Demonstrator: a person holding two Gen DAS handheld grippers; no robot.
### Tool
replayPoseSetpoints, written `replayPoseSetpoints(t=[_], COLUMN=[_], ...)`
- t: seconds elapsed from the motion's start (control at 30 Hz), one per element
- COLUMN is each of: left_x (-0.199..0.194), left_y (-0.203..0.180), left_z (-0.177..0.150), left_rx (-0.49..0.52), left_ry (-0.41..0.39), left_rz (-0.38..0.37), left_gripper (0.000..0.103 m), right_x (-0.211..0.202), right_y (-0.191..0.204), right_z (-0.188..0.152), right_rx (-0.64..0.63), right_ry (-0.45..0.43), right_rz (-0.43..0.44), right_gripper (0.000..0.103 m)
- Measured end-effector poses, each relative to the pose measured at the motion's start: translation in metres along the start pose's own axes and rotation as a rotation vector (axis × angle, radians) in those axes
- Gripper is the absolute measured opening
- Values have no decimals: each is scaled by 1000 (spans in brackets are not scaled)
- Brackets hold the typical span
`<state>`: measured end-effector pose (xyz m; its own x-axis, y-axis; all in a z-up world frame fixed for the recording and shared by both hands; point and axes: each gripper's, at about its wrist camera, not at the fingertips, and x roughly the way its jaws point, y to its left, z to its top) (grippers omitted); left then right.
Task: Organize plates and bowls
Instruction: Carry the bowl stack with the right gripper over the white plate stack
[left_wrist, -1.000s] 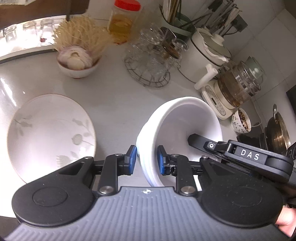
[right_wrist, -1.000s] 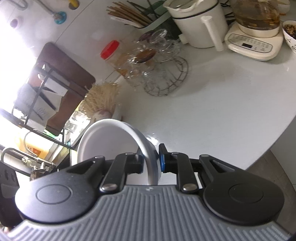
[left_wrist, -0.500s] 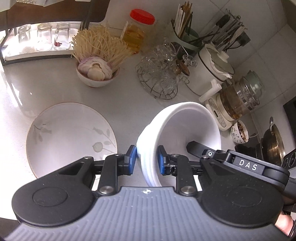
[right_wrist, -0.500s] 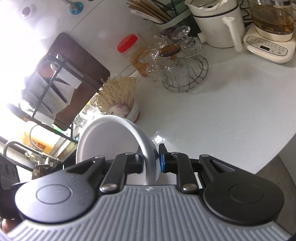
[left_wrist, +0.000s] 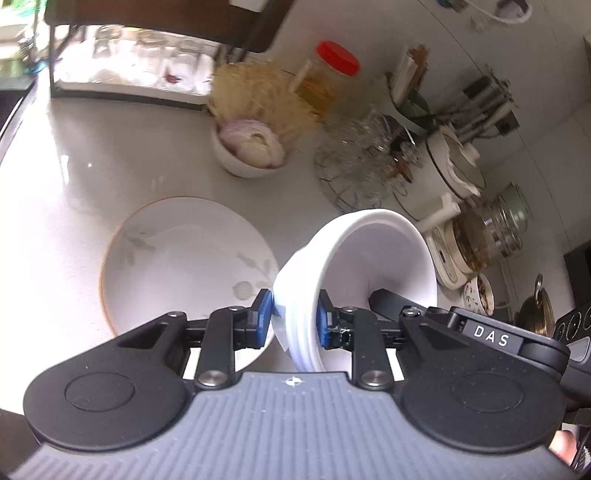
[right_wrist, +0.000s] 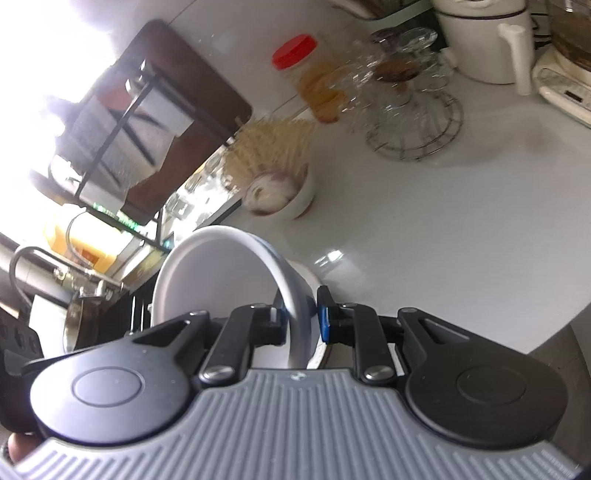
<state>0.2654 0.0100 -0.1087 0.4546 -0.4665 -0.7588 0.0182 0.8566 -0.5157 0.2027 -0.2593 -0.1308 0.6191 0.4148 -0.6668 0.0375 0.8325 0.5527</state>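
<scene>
Gripping opposite rim edges, left gripper (left_wrist: 291, 319) and right gripper (right_wrist: 300, 322) clamp the tilted white bowl (left_wrist: 373, 266) above the counter, floral plate (left_wrist: 177, 258) lying leftward, nearer the left gripper.

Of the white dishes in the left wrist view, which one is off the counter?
The plain white bowl, tipped on its side with both tongs on its rim. The leaf-patterned plate and the garlic bowl sit on the counter.
</scene>
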Motion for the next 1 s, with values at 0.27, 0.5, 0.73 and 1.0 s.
replayPoseSetpoints(t=[0.27, 0.5, 0.73, 1.0], left_x=[-2, 6, 15, 37], left_y=[33, 60, 85, 103], left_z=[-2, -2, 2, 10], left_rx=[-65, -103, -119, -84], left_ry=[7, 34, 65, 116], left_rz=[19, 52, 91, 127], left_gripper=[28, 28, 28, 28], right_x=[25, 52, 80, 111], right_y=[15, 24, 31, 34], right_z=[-8, -17, -24, -32], right_rx=[-27, -42, -53, -77], right_ry=[80, 146, 204, 236], right_rz=[-7, -19, -28, -64], right_gripper=[19, 19, 19, 19])
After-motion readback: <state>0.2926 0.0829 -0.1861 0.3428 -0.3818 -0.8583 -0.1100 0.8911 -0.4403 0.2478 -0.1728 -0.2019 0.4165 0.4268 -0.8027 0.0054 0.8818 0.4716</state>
